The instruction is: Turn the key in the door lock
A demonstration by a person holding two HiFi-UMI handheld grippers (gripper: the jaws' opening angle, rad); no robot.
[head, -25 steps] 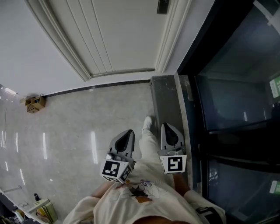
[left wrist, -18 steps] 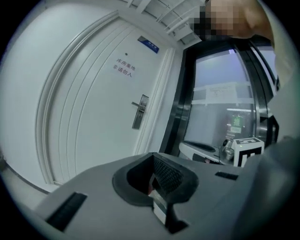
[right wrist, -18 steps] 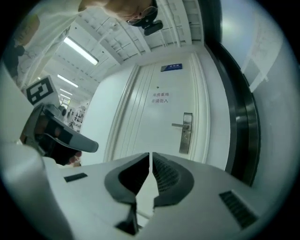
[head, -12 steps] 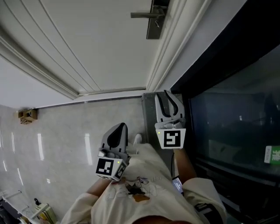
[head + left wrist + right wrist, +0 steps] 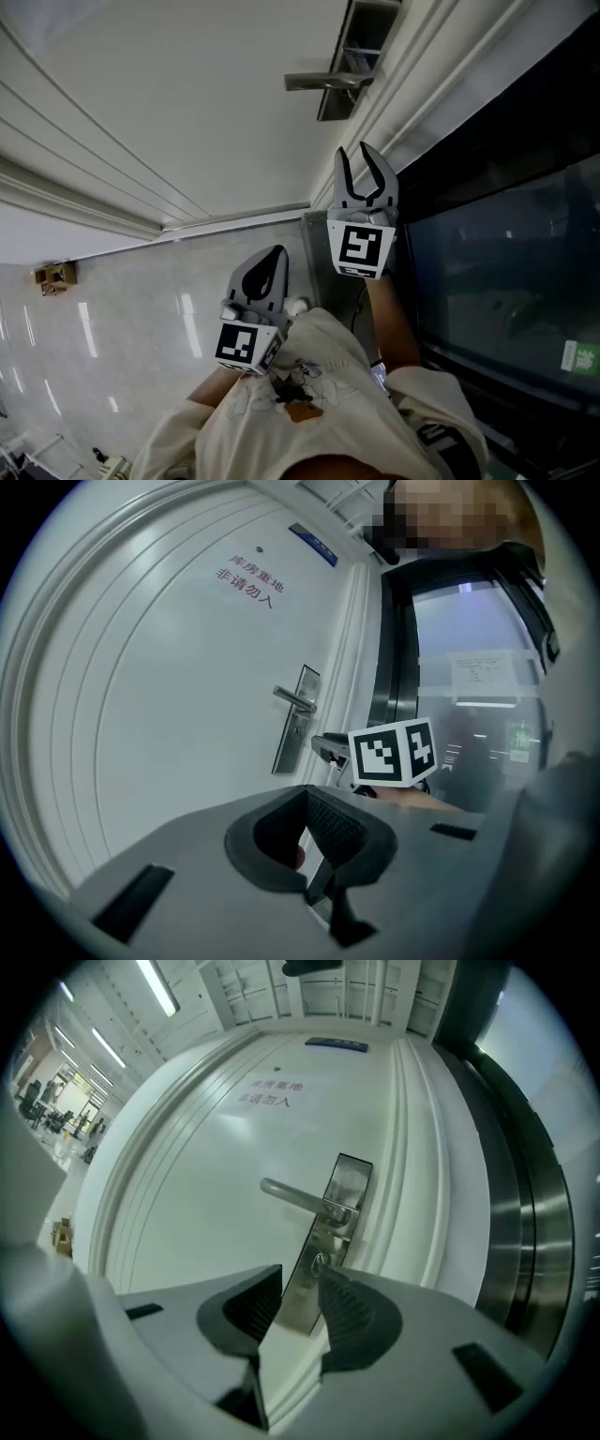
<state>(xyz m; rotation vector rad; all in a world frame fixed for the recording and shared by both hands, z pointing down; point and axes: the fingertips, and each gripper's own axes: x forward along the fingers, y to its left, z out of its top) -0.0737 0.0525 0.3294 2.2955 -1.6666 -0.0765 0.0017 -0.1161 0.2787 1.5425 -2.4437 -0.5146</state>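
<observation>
Where the key [image 5: 319,1262] sits: in the lock plate [image 5: 342,1185], just beneath the lever handle [image 5: 295,1196]; it shows only as a small metallic ring, too small to describe further.
Door [image 5: 187,112]: white and panelled, with the lock plate [image 5: 330,105] mounted near its right edge.
Lever handle [image 5: 323,82]: brushed metal, pointing from the plate toward the door's middle.
Right hand-held gripper [image 5: 352,150]: raised and aimed at the lock plate but well apart from it. Its jaws are released and opening with nothing between them. In the right gripper view [image 5: 300,1279] the key and the lower plate show through the gap.
Left hand-held gripper [image 5: 275,258]: held lower and to the left, near the person's cream shirt [image 5: 309,412]. It is clenched, jaw tips meeting, grasping nothing [image 5: 307,794].
Marker cube [image 5: 394,752]: on the right hand-held gripper, seen from the left gripper view in front of the door's right edge.
Door print: red characters [image 5: 272,1091] with a blue plate [image 5: 336,1044] above them, both too small to read.
Glass panel [image 5: 506,253]: dark-framed, just beside the door's right edge.
Floor [image 5: 141,309]: glossy pale stone, with a small cardboard box [image 5: 53,277] at the wall's foot.
</observation>
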